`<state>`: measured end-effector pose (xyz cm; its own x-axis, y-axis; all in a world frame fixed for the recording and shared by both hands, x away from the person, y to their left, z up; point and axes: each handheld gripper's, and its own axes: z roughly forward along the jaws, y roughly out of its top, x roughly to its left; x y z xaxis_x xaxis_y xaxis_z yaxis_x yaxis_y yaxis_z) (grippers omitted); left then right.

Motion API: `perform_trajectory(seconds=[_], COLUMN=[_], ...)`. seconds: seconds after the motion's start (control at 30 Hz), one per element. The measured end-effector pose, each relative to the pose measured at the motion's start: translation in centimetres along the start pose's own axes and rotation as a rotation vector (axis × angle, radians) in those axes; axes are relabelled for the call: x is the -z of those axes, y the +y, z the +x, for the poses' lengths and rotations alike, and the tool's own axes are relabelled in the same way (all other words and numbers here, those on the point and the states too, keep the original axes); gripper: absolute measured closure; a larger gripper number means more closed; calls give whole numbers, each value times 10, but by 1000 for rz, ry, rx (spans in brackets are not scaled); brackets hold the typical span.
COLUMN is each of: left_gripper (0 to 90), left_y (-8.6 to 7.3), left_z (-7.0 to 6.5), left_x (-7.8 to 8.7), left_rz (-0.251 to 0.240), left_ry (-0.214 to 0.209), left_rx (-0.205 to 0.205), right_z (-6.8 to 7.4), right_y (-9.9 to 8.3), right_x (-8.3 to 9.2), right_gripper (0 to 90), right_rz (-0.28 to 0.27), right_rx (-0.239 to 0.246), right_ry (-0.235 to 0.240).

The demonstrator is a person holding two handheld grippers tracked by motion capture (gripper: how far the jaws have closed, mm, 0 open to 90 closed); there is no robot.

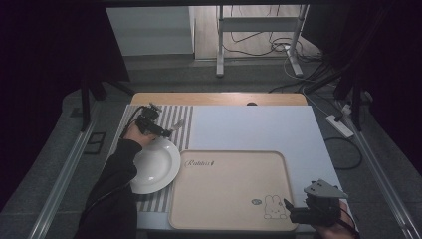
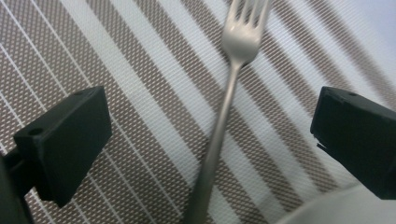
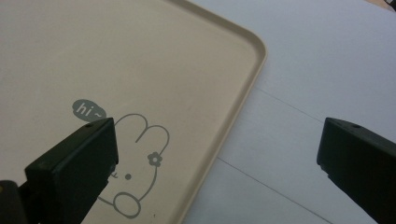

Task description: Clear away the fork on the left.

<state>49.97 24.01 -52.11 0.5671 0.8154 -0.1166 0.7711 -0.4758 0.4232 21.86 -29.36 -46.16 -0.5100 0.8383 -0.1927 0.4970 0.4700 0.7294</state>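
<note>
While the left tongs (image 2: 212, 135) hang spread over the striped mat (image 2: 116, 93), a fork (image 2: 224, 112) lies loose between them beside the white plate (image 1: 154, 164); farther right, the right tongs (image 3: 219, 163) gape over the tray's (image 3: 140, 70) corner.

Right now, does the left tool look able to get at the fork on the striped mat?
Probably yes. The left tool is open with its jaws on either side of the fork, which lies flat on the striped mat; nothing sits between. The white plate is close beside it.
</note>
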Motion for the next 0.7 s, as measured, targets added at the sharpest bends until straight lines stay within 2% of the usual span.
perform_trajectory(seconds=[0.17,0.23,0.3,0.43,0.53,0.6,0.7], left_gripper=[23,59,109,311,523,625,821], left_y=[3,3,2,-2,-5,-8,-10], left_z=[-2,-4,-5,-4,-1,-2,-2], left_x=[-4,-5,-4,1,6,7,8], left_rz=[35,59,54,18,8,8,12], left_ry=[30,57,58,51,46,40,26], left_rx=[-20,-41,-53,-70,-76,-91,-82], right_z=[0,0,1,1,1,1,1], right_y=[0,0,0,0,0,0,0], right_x=[0,0,0,0,0,0,0], right_gripper=[0,0,0,0,0,0,0], right_rz=[0,1,-1,-1,-2,-2,-1], right_rx=[2,3,3,4,6,6,6], right_ry=[1,1,0,1,-1,-2,-2])
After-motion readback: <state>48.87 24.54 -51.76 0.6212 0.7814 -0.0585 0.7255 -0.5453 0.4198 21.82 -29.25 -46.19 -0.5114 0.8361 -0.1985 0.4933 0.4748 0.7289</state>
